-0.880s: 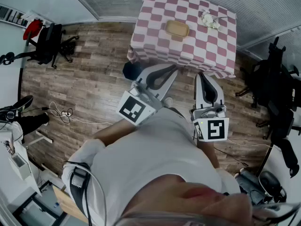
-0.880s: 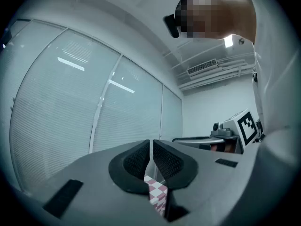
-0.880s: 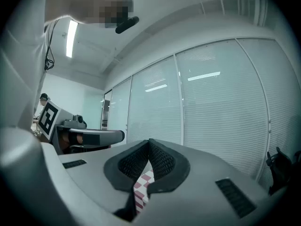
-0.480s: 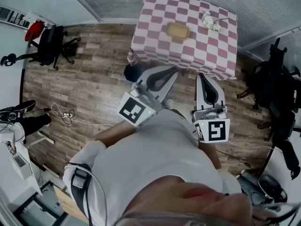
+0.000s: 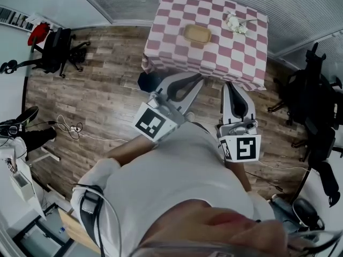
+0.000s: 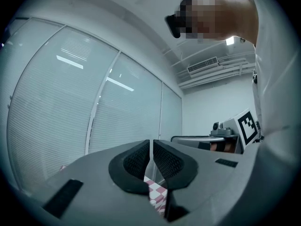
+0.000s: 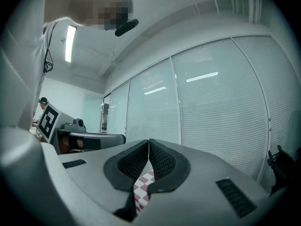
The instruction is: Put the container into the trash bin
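Note:
A tan, shallow container (image 5: 196, 34) lies on a table with a pink-and-white checked cloth (image 5: 177, 52) at the top of the head view. A dark round trash bin (image 5: 147, 81) stands on the wooden floor by the table's near left corner. My left gripper (image 5: 195, 80) and right gripper (image 5: 232, 85) are held level in front of the person's body, short of the table and pointing toward it. The left gripper (image 6: 151, 147) and the right gripper (image 7: 149, 147) are both shut with nothing between the pads; a strip of checked cloth shows below each.
A white crumpled bunch (image 5: 235, 23) lies on the table's far right. Black office chairs stand at the left (image 5: 58, 46) and right (image 5: 310, 98). A power strip and cables (image 5: 72, 128) lie on the floor at left. Blinds cover the glass walls behind the table.
The table and bin have slid slightly left in the head view. Both grippers keep the same pose, still shut.

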A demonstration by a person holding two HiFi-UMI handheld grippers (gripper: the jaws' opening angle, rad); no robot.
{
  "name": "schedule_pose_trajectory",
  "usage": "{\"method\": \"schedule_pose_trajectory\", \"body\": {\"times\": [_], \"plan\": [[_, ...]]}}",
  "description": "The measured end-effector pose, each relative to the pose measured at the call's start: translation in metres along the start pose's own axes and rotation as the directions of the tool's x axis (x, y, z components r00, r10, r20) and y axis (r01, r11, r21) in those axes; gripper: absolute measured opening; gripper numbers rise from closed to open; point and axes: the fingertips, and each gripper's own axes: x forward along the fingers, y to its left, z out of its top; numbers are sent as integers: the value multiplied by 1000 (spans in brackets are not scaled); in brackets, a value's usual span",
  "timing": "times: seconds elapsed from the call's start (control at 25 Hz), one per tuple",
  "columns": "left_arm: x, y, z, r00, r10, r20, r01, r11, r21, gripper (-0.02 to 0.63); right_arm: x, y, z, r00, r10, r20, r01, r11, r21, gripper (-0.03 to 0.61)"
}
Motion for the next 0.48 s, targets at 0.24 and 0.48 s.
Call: {"method": "schedule_pose_trajectory", "body": {"times": [0.24, 0.48], "plan": [[14, -4, -10, 999, 37, -2, -37, 999, -11, 49, -3, -20, -7, 1000, 20, -9, -20, 1000, 7, 31], [27, 1, -20, 998, 60, -18, -61, 998, -15, 49, 2, -33, -20, 999, 37, -32, -36, 999, 27, 31]]}}
